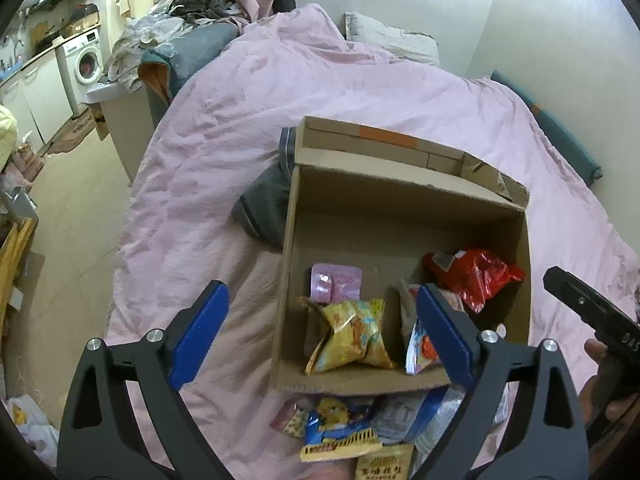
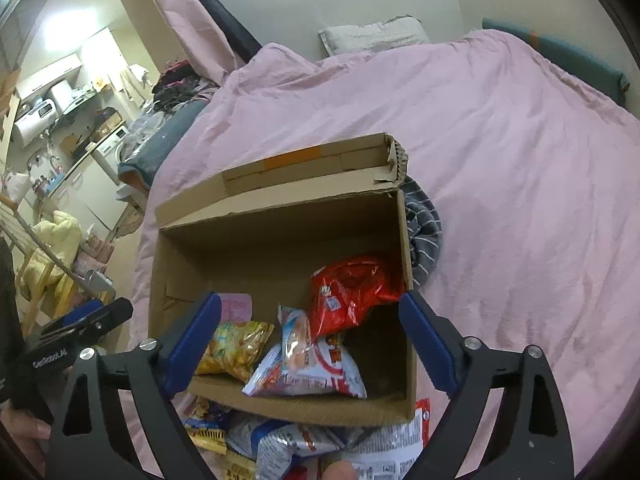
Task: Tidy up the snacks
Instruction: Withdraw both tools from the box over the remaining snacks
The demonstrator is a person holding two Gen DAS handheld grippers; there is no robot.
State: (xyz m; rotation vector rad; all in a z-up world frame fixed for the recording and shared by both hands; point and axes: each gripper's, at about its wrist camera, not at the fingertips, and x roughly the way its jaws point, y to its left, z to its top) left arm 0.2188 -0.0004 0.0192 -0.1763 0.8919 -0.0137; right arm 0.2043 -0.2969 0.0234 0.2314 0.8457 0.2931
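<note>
Seemingly midway: from the left wrist, the left gripper (image 1: 320, 336) hangs spread and empty over the cardboard box (image 1: 400, 188) on the pink bedspread (image 1: 300, 88), with a yellow packet (image 1: 352, 334) and red bag (image 1: 476, 276) already inside. From the right wrist, the right gripper (image 2: 310, 340) is likewise released, and a loose snack pile (image 2: 304, 446) lies against the box's near wall, unsorted.

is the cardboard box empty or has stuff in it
Partly filled: the cardboard box holds a red bag and a yellow packet, with bare floor behind.
</note>
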